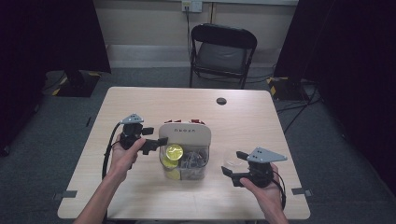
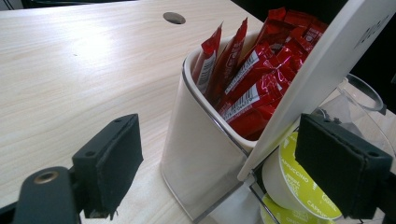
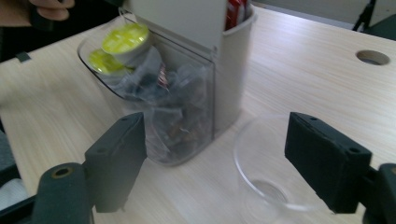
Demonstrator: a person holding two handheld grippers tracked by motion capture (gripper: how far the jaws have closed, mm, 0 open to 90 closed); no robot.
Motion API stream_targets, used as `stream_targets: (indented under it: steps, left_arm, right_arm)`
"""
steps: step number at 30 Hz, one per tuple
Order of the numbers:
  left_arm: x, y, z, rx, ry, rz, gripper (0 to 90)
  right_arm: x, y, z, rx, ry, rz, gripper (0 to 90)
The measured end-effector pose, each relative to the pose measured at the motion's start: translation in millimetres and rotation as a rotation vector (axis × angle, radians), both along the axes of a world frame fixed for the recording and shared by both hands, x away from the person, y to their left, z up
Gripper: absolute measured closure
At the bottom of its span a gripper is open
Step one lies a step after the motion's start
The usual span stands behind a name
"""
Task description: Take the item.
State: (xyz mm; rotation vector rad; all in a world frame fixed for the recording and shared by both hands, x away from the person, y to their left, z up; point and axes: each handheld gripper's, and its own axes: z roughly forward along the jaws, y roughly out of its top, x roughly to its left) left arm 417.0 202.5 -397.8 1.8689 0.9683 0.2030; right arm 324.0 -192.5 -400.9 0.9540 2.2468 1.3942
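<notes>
My left gripper sits at the organiser's left side, jaws spread around its corner — one pad hangs just in front of a yellow-green capsule in the clear near bin, pinching nothing that I can see. That bin faces me, so the capsules are easy to reach. My right gripper hovers near the surface's right edge, jaws wide and empty, lined up on the clear cup just right of the organiser — probably where a capsule goes.
</notes>
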Motion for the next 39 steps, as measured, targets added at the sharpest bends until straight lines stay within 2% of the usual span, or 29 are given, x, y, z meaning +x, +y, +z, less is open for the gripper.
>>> stream_targets:
  steps: [7,8,14,17,25,28,31,32,39]
  left_arm:
    - [0.6,0.1,-0.3,-0.006,0.004,-0.002,14.2]
    - [0.7,0.0,0.1,-0.001,0.004,-0.001,14.2]
    - [1.6,0.5,-0.1,0.001,0.007,-0.007,13.9]
    - [1.6,0.5,0.0,0.001,0.006,-0.008,13.9]
    - [0.8,0.8,0.7,0.005,0.0,-0.004,14.1]
    - [1.6,0.9,0.0,-0.006,0.003,-0.008,13.8]
    - [1.6,0.8,0.0,-0.007,0.004,-0.008,13.8]
    - [1.6,0.9,-0.1,-0.007,0.005,-0.008,13.8]
    - [1.1,0.5,-0.1,-0.006,0.005,-0.003,13.9]
  right_arm:
    - [5.4,17.1,8.6,0.017,-0.008,0.058,26.2]
    - [7.7,25.2,11.2,0.025,0.001,0.084,28.0]
    - [13.8,41.7,11.7,0.023,0.007,0.139,33.9]
    - [20.3,55.0,9.8,0.016,0.031,0.172,38.3]
    - [32.6,71.3,5.2,0.004,0.059,0.205,45.0]
    - [40.4,78.0,0.8,0.009,0.074,0.213,50.0]
    - [45.2,78.9,-2.0,0.004,0.083,0.214,52.4]
    - [49.8,77.9,-5.5,0.011,0.099,0.21,54.3]
    - [53.1,79.3,-10.7,-0.006,0.117,0.227,58.3]
